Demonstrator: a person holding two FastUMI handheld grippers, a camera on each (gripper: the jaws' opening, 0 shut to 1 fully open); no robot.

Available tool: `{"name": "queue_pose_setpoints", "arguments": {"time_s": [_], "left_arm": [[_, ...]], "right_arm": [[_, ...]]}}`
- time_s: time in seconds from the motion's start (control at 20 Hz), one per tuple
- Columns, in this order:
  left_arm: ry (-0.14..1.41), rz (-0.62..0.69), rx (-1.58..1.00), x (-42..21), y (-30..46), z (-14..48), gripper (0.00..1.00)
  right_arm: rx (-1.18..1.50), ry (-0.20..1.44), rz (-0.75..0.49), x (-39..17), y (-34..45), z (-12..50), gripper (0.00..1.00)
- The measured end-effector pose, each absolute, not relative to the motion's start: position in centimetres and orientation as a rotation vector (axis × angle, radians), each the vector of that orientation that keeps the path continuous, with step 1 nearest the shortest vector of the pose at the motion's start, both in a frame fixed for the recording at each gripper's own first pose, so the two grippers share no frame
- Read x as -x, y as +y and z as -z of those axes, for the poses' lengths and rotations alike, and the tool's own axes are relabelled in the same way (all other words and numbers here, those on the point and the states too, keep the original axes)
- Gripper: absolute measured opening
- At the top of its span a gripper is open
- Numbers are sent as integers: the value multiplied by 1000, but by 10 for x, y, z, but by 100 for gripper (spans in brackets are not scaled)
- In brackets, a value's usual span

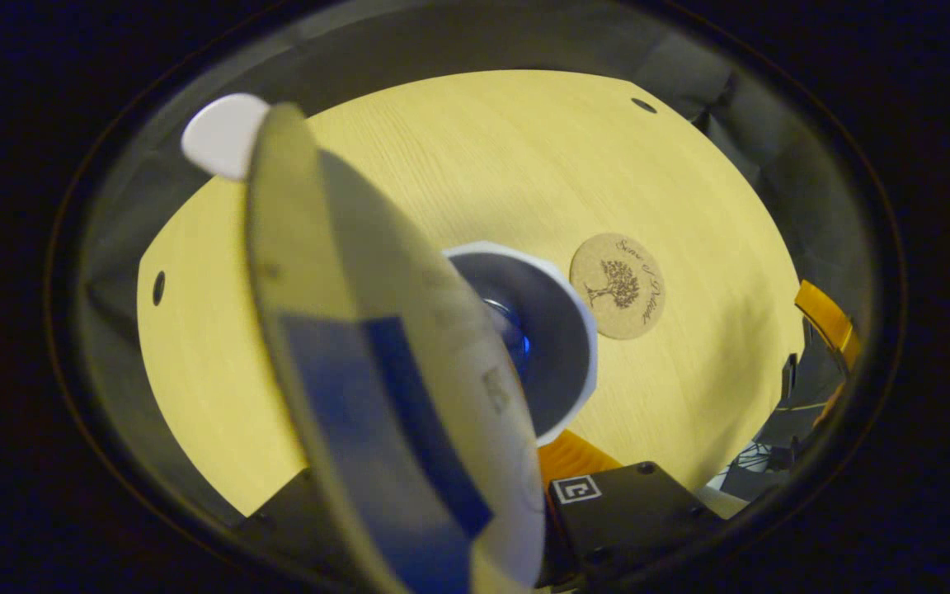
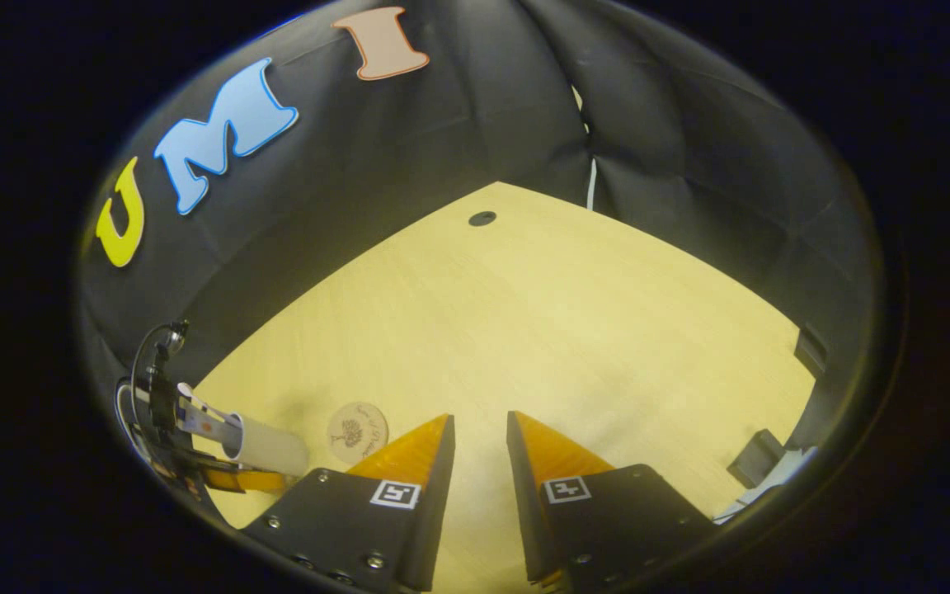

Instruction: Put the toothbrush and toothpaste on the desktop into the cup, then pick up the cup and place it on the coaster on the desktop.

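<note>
Left jaws: pinching the toothpaste tube point(image 1: 392, 388) near its lower end; only one finger point(image 1: 574, 454) shows clearly beside it, so the grip is judged from the tube standing free in the air.
Left gripper point(image 2: 195, 470): seen from the right gripper view hanging just beside the cup point(image 2: 265, 445), on the side away from the coaster.
Tube: held long-axis up, cap point(image 1: 223, 136) far from the jaws, tail end directly above the cup mouth point(image 1: 541, 330). Presumably kept steep so it drops inside and leans on the rim.
Cup: upright on the desktop point(image 1: 475, 157), just beside the coaster point(image 1: 617, 285), not on it. Something blue at its bottom; cannot tell what.
Toothbrush: cannot locate for certain.
Right jaws: spread, nothing between them.
Right gripper point(image 2: 479, 429): low over bare desktop, near the coaster, apart from the cup; probably parked clear of the insertion.
</note>
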State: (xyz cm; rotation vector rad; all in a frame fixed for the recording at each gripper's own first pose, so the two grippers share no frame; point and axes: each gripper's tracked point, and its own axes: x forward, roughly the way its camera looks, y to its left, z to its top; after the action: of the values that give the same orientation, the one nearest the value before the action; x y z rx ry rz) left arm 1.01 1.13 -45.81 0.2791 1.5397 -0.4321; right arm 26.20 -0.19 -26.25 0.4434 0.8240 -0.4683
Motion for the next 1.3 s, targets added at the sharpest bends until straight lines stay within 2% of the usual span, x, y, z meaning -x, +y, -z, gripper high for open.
{"name": "queue_pose_setpoints", "arguments": {"time_s": [0.1, 0.2, 0.6, 1.3], "left_arm": [[1540, 426, -282, -10, 11, 456, 36], [1534, 414, -272, -12, 12, 456, 34], [1525, 413, -221, -4, -5, 448, 34], [1475, 534, -314, -6, -100, 442, 34]], "right_arm": [[-457, 824, 480, -259, -6, 264, 40], [-468, 825, 488, -256, -9, 264, 40], [-468, 825, 485, -249, -14, 262, 40], [-523, 801, 531, -218, -47, 258, 40]]}}
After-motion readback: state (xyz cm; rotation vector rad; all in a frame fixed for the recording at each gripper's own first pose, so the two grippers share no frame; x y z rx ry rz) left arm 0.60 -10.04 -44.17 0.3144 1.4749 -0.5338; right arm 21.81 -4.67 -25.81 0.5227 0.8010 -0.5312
